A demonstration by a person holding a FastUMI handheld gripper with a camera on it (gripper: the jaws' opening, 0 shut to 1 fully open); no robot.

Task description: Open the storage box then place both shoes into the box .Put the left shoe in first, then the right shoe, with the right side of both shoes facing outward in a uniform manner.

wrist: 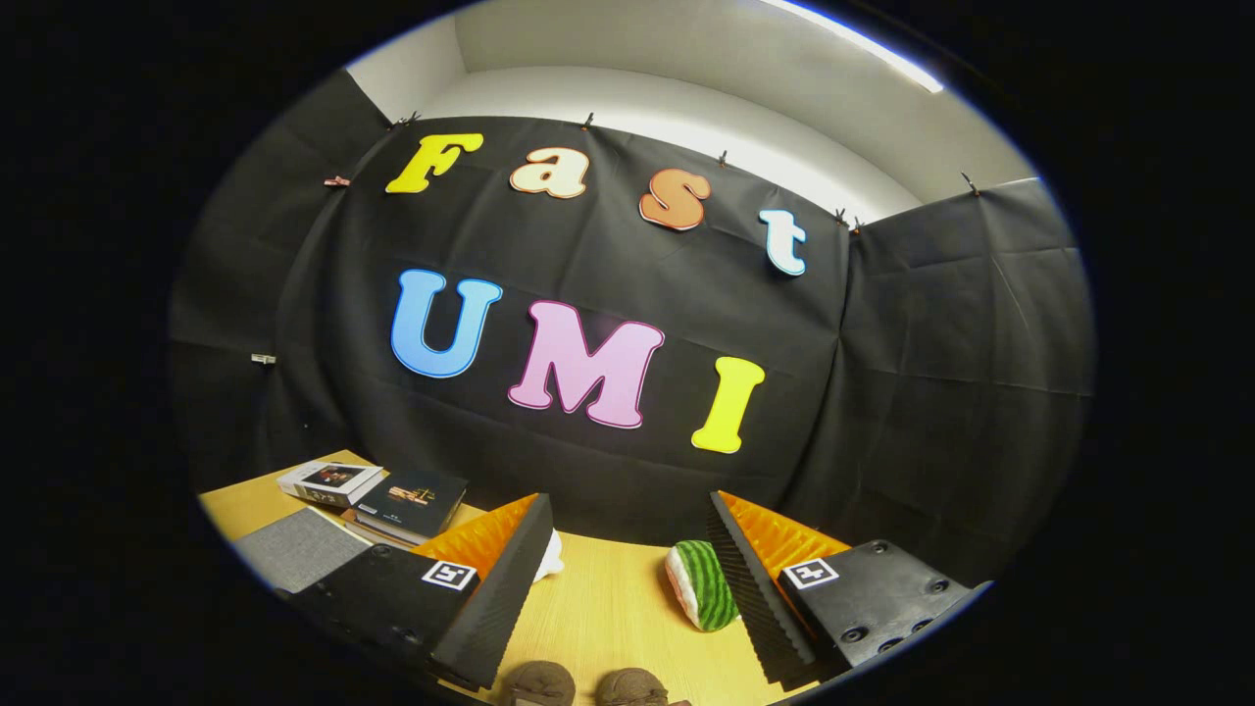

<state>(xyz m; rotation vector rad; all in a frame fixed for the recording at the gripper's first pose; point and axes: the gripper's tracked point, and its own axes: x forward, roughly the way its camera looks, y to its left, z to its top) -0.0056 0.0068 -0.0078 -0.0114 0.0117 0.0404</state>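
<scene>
Above the desk (608, 608) the claw (623, 579) hangs wide open, empty; two brown shoes (583, 686) lie below its fingers. Aimed high, it risks grabbing the wrong shoe first.

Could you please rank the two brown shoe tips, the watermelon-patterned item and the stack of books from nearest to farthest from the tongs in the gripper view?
The tongs are open, holding nothing.
1. Brown shoe tips: between the fingers, closest in.
2. Watermelon-patterned item: on the table, just ahead, beside the right-hand finger.
3. Stack of books: beyond the left-hand finger, near the booth wall.
</scene>
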